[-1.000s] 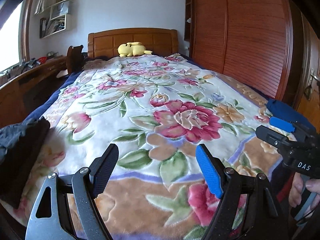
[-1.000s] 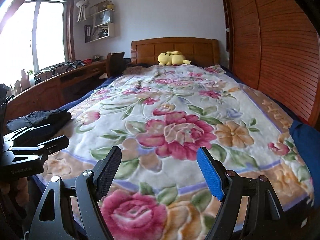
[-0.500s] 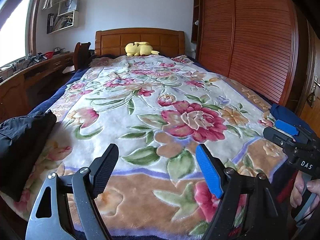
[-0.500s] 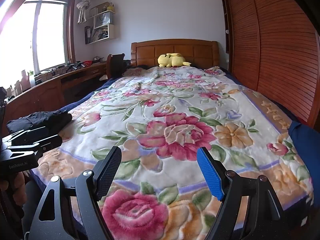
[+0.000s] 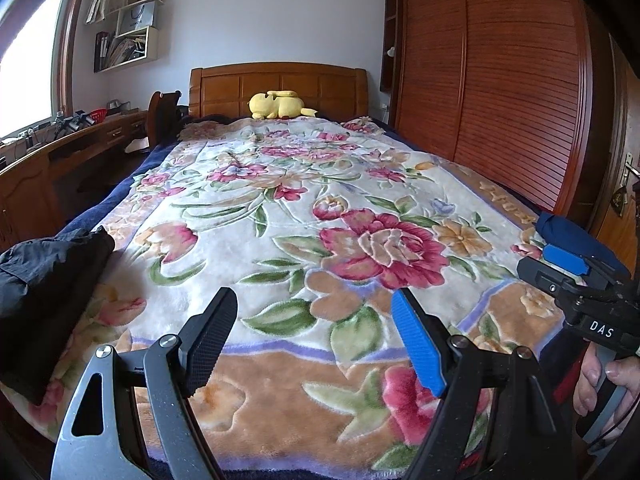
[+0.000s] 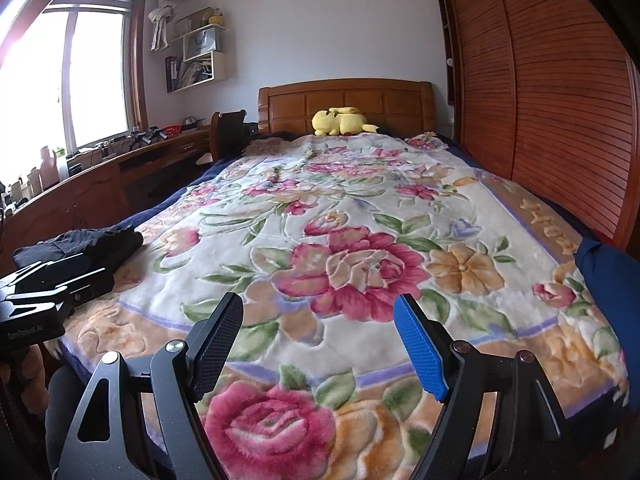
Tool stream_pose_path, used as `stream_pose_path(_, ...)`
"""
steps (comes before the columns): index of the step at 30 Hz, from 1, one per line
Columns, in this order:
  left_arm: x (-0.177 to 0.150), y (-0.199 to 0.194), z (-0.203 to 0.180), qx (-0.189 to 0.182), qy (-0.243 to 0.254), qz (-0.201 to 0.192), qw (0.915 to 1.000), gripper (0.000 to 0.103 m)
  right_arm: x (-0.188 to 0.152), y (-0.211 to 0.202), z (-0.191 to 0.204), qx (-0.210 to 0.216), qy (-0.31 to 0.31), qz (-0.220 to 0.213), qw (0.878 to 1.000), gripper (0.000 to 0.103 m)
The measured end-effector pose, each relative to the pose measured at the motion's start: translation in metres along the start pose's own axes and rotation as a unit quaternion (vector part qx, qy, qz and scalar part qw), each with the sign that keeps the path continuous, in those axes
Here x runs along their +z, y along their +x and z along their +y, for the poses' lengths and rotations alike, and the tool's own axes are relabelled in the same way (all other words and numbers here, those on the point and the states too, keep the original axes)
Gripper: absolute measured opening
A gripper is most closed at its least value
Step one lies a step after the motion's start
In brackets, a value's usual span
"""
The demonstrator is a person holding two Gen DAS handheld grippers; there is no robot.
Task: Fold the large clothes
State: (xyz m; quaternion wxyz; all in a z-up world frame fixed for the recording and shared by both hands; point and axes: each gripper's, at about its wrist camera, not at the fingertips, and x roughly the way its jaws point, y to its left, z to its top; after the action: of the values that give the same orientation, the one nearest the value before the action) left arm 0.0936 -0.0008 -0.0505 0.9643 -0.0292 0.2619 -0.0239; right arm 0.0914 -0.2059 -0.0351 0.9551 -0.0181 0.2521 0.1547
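A folded black garment [image 5: 44,280] lies at the near left corner of the bed; it also shows in the right wrist view [image 6: 96,242]. A blue garment [image 5: 576,236] lies at the near right corner; it also shows in the right wrist view [image 6: 608,280]. My left gripper [image 5: 316,340] is open and empty above the foot of the bed. My right gripper [image 6: 320,344] is open and empty too, and shows at the right in the left wrist view [image 5: 576,276]. The left gripper shows at the left in the right wrist view [image 6: 52,284].
The bed carries a floral blanket [image 5: 320,208]. A yellow plush toy [image 5: 278,105] lies at the wooden headboard [image 5: 280,84]. A wooden desk [image 5: 60,160] with clutter runs along the left. A louvred wardrobe [image 5: 500,80] stands on the right.
The left gripper has swung to the left and pulled back a little, so more of the black garment and the bed's foot shows. The right gripper has hardly moved. Both stay open.
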Motion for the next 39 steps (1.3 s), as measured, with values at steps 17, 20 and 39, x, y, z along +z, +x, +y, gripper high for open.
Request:
stream_pose_path(17,0.0013,-0.0043,-0.0014,0.0,0.001,-0.003,1.0,0.08,0.0015,-0.0005,-0.0009,0.001,0.003,-0.005,1.0,0.079)
stream_pose_path(20,0.0015,-0.0053,-0.0023,0.0,0.001,-0.004,1.0,0.08,0.0017,-0.0005,-0.0003,0.001,0.003,-0.006,1.0,0.079)
stream_pose_path(39,0.0042,-0.0095,-0.0063,0.0,0.002,-0.006,1.0,0.08,0.0027,-0.0021,0.0008,0.001,0.005,-0.009,1.0,0.079)
